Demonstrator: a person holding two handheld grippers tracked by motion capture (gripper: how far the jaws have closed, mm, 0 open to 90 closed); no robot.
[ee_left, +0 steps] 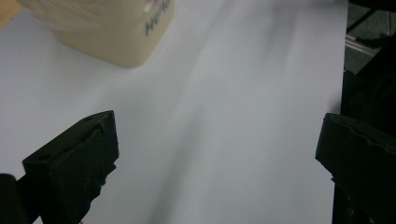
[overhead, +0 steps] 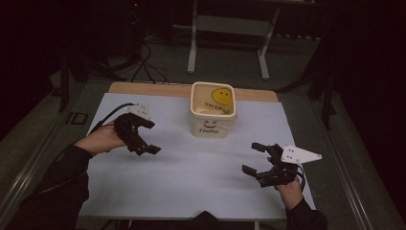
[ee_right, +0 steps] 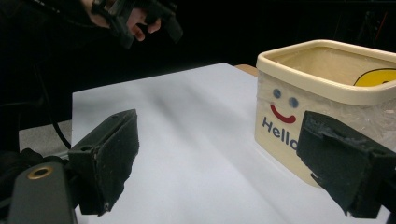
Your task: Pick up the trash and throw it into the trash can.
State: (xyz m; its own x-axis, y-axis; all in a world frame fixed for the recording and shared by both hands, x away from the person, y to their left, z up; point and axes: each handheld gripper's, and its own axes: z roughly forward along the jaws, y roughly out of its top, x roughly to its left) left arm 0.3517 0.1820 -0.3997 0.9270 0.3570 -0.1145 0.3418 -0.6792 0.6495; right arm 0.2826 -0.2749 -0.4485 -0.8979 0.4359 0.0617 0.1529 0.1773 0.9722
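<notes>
One cream tub (overhead: 213,111) with a smiley face stands at the far middle of the white-covered table (overhead: 191,187). The left gripper (overhead: 149,136) hovers to its left, fingers (ee_left: 74,163) spread wide and empty. The right gripper (overhead: 253,158), nearer the person, is tilted towards the tub, fingers (ee_right: 109,154) likewise wide. Something yellow, perhaps a lid, lies inside.

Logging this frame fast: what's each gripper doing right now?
Left gripper: open, holding nothing, above the white sheet.
Right gripper: open, holding nothing, near the cream tub but apart from it.
</notes>
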